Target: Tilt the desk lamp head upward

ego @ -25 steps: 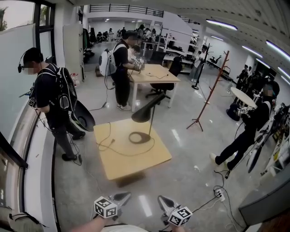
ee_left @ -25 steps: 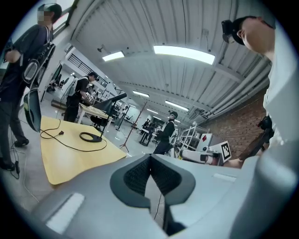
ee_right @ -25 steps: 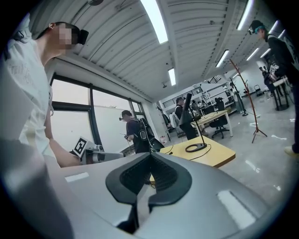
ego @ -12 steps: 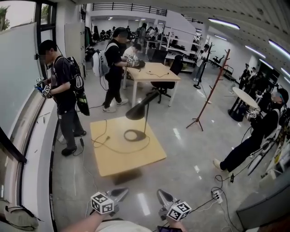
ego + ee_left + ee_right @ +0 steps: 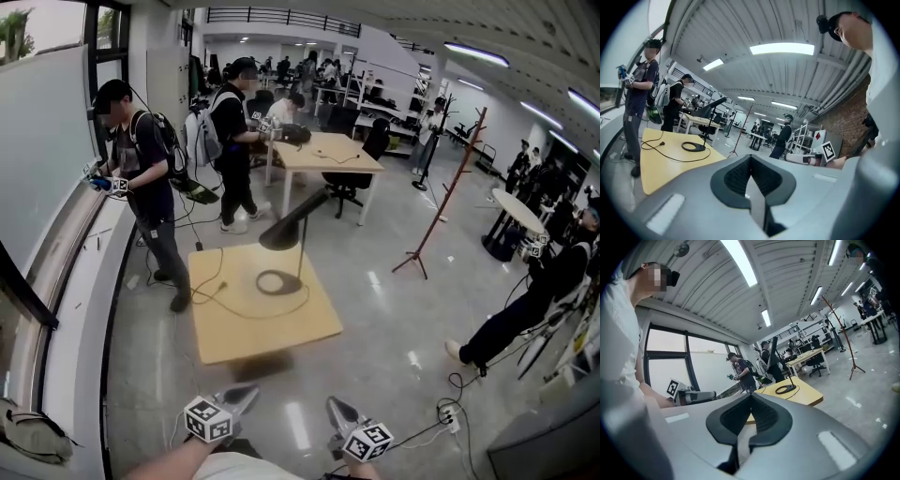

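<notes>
The black desk lamp stands on a low yellow table point(image 5: 246, 330). Its ring base point(image 5: 277, 281) carries a thin stem, and the long head point(image 5: 286, 231) slopes down to the left. A cable point(image 5: 214, 292) runs off the base. Both grippers are low in the head view, well short of the table. The left gripper point(image 5: 249, 395) and the right gripper point(image 5: 335, 410) are shut and hold nothing. The left gripper view shows shut jaws point(image 5: 750, 158) with the lamp base point(image 5: 693, 147) far ahead. The right gripper view shows shut jaws point(image 5: 751, 397) and the lamp base point(image 5: 785, 389) far off.
A person point(image 5: 141, 183) with grippers stands by the window ledge point(image 5: 70, 309) at the left. Others work at a wooden desk point(image 5: 328, 152) behind the lamp. A coat stand point(image 5: 448, 192) is at the right. A power strip point(image 5: 448, 418) and cords lie on the floor.
The person at the window ledge has walked farther back along it. The low table now sits slightly left in the view. Both grippers stay shut at the bottom edge.
</notes>
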### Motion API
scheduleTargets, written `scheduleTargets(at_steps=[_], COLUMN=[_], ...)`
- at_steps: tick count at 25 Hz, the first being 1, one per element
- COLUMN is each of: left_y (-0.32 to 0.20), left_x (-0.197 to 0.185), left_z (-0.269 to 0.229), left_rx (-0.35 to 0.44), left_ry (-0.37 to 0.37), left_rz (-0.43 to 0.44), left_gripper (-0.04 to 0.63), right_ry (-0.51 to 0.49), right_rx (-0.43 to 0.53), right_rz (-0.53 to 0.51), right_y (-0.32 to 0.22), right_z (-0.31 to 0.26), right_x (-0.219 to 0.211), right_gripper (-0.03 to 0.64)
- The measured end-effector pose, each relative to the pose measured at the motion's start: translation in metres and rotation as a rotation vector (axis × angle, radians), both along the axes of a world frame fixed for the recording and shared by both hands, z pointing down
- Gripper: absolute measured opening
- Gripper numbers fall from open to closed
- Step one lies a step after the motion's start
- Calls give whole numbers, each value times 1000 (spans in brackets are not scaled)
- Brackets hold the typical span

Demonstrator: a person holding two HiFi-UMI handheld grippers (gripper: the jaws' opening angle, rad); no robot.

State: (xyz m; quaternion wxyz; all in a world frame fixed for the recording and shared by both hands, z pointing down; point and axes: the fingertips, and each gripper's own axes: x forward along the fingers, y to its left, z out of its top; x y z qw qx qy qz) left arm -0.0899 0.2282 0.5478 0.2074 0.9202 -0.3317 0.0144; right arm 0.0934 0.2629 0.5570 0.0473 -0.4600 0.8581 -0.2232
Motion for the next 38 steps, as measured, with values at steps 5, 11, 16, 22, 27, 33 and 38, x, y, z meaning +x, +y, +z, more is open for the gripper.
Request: scheduleTargets(at_steps=[5,11,16,22,27,33,38], left_y=[-14,-52,-100,-165,-212,-241,-256], left_x=[-14,-5,9,18,6,-11,-10], left_z=[12,27,30,19,18,21,21], left_rx=[-28,-43,-37,-1,-4,-24,-34], left_ry=[-38,-45,-41,-24,-16,-9,-12], left_rz=[-56,-32,2,56,71,41,15], left_gripper=[0,0,0,0,0,0,0], right_ry=[26,65,121,133,97,117,135], right_rx=[7,-7,5,47,68,58,58], right_rz=[-3,-1,-8,-41,-89,-102,-120], right_y=[-15,-50,-88,-142,-185,-219,-245], right_z=[7,15,8,-11,-24,-27,-29], right_x=[-1,15,18,7,-15,-25,-15], right_gripper=[11,11,11,12,12,12,12])
